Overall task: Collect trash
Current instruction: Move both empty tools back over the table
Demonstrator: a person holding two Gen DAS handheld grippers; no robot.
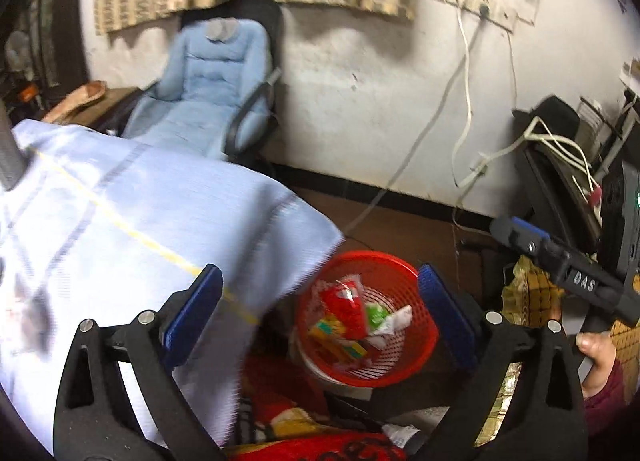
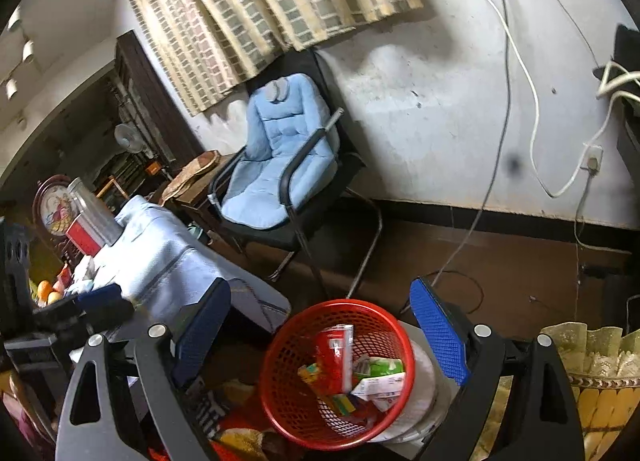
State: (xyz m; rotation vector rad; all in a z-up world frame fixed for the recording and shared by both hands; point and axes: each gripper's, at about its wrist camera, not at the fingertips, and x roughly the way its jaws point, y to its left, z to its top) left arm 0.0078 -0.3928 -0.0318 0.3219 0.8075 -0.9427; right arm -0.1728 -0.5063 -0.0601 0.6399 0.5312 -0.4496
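Note:
A red mesh waste basket (image 1: 420, 345) stands on the floor beside the table and also shows in the right wrist view (image 2: 280, 389). It holds wrappers: a red packet (image 1: 346, 311) (image 2: 334, 353), a green and white one (image 2: 380, 367) and yellow ones. My left gripper (image 1: 320, 309) is open and empty, held above the basket and the table corner. My right gripper (image 2: 320, 331) is open and empty above the basket. The right gripper's body shows in the left wrist view (image 1: 568, 273).
A table with a light blue cloth (image 1: 132, 221) (image 2: 160, 257) is at the left. A chair with a blue cushion (image 1: 208, 89) (image 2: 280, 165) stands by the white wall. Cables (image 2: 532, 101) hang down the wall. A red patterned cloth (image 1: 304, 433) lies below. Boxes and fruit (image 2: 48, 289) are at the far left.

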